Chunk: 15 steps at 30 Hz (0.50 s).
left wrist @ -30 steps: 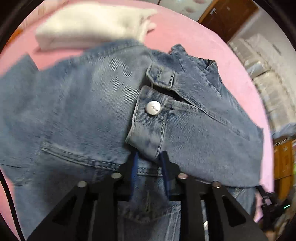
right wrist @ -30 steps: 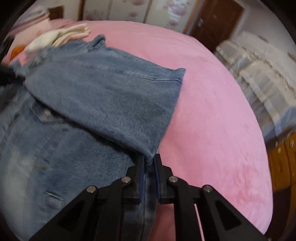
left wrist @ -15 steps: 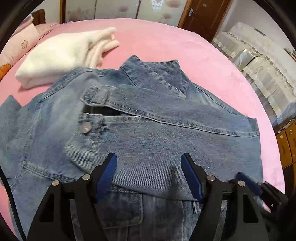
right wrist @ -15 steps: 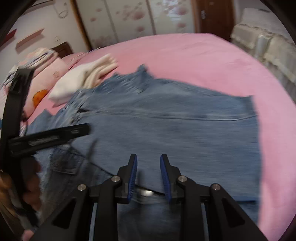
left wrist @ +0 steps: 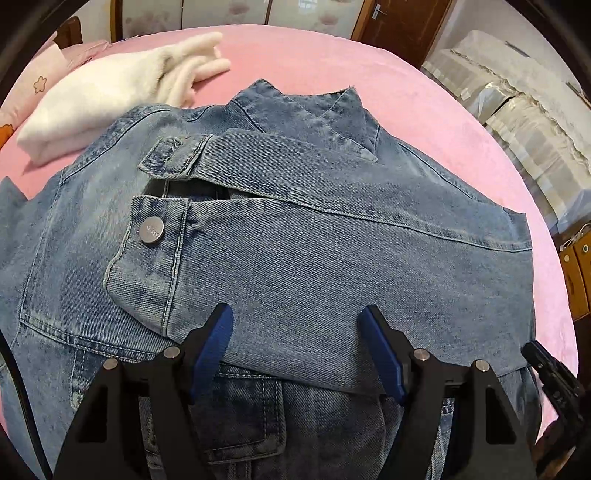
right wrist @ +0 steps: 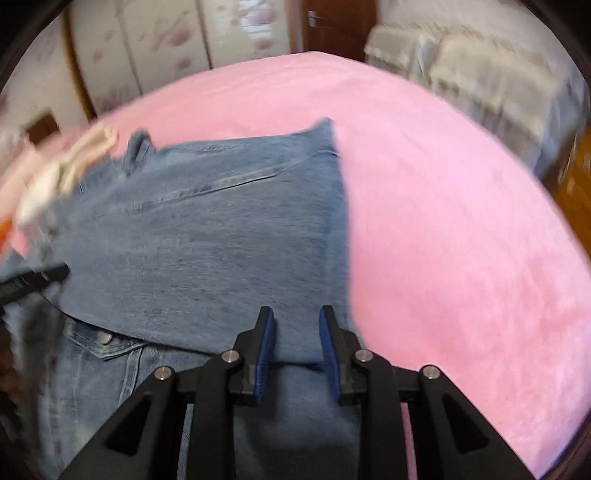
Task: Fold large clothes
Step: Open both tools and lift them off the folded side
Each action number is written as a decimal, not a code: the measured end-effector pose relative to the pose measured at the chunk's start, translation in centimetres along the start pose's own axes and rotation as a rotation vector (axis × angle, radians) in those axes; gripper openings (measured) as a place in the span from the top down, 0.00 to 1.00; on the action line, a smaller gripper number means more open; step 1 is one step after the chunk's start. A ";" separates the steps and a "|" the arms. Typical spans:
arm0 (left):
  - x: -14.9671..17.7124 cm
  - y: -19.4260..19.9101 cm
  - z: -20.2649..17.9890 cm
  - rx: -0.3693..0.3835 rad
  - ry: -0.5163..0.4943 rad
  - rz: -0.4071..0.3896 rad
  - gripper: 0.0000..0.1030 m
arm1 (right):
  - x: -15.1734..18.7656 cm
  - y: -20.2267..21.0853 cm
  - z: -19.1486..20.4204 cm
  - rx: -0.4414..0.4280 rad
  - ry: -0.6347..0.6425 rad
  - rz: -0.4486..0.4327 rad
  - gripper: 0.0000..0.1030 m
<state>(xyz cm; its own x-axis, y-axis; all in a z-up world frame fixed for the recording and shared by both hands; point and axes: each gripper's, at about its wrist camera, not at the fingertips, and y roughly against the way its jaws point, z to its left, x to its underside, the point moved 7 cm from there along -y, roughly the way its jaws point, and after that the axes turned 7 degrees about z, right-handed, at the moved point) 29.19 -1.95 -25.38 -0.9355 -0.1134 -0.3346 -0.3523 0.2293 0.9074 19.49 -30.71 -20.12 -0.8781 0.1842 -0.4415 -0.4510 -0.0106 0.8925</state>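
Observation:
A blue denim jacket (left wrist: 295,240) lies spread on the pink bed (left wrist: 424,110), one sleeve folded flat across its chest. The sleeve's cuff with a metal button (left wrist: 151,230) rests at the left. My left gripper (left wrist: 297,314) hovers open over the sleeve's lower edge, holding nothing. In the blurred right wrist view, my right gripper (right wrist: 296,317) is over the jacket (right wrist: 203,240) near its right edge. Its jaws are closing but still apart, with no cloth pinched between them. The right gripper's body (left wrist: 554,376) shows at the jacket's lower right.
A folded white garment (left wrist: 103,96) lies on the bed beyond the jacket's left shoulder. Bare pink bed (right wrist: 461,240) stretches to the right. Covered furniture (left wrist: 517,122) stands past the bed's right side, a brown door (left wrist: 399,26) and wardrobe behind.
My left gripper let go of the buttoned cuff, opened wide and drew back. My right gripper released the sleeve's edge and swung right. The sleeve now lies flat across the jacket.

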 end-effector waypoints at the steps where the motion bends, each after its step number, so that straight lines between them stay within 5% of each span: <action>1: 0.1 0.2 0.0 -0.003 -0.001 0.001 0.32 | 0.0 0.2 -0.2 -0.010 -0.015 -0.003 0.77; 10: 1.5 3.6 -0.5 0.036 0.025 0.032 0.31 | 0.2 1.3 1.8 0.181 0.013 0.034 0.57; 15: 3.0 7.6 -0.7 0.029 -0.013 -0.024 0.31 | 1.1 3.5 2.1 0.143 -0.047 0.072 0.54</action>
<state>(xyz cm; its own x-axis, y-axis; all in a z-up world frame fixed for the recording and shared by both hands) 23.72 -1.25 -19.32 -0.9268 -0.1069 -0.3600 -0.3755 0.2543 0.8913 17.27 -28.46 -17.35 -0.8976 0.2336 -0.3738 -0.3566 0.1136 0.9273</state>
